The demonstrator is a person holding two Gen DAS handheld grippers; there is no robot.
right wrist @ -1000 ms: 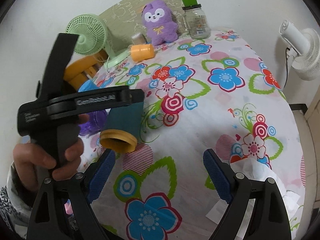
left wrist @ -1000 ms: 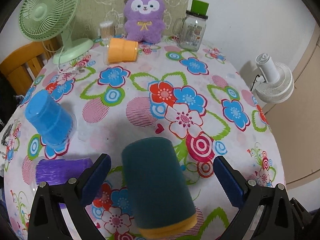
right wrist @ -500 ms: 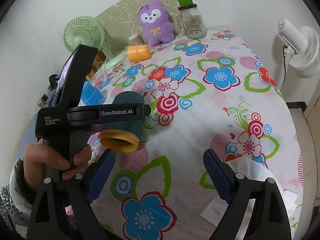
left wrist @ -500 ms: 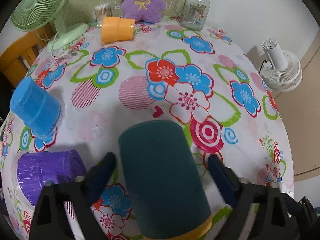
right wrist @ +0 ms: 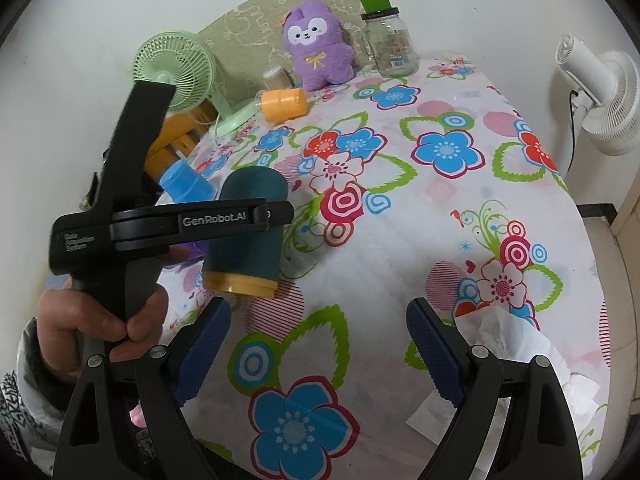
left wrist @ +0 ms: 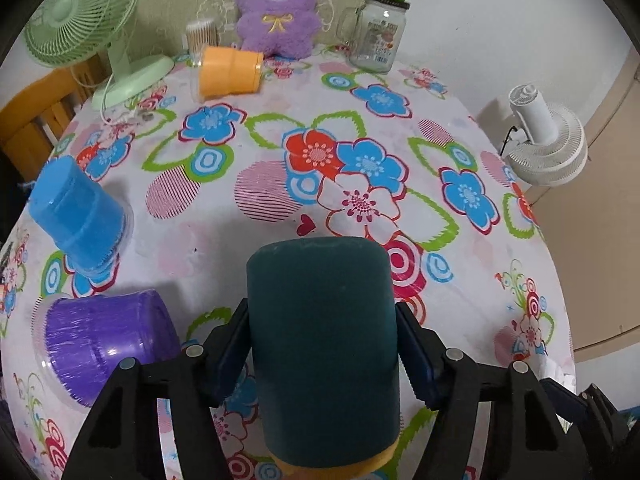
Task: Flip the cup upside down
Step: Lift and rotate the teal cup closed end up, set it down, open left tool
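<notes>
Two blue pads of the left gripper (left wrist: pixel 322 350) clamp the dark-teal, yellow-rimmed cup (left wrist: pixel 324 344) above the floral counter (left wrist: pixel 460 240); a purple ribbed cup (left wrist: pixel 104 344) lies just beside; the right gripper (right wrist: pixel 318 354) gapes empty.

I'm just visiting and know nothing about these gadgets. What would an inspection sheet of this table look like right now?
Surface: round table under a floral tablecloth.
Job's things: dark teal cup with a yellow rim, closed end up.
Clutter: blue plastic cup, purple plastic cup, orange plastic cup, purple plush toy, glass jar with green lid, white tissue.
Grippers: left gripper fingers clamp the teal cup; right gripper open, holding nothing.
Cables: white cord by green desk fan.
Surroundings: white floor fan, wooden chair.
</notes>
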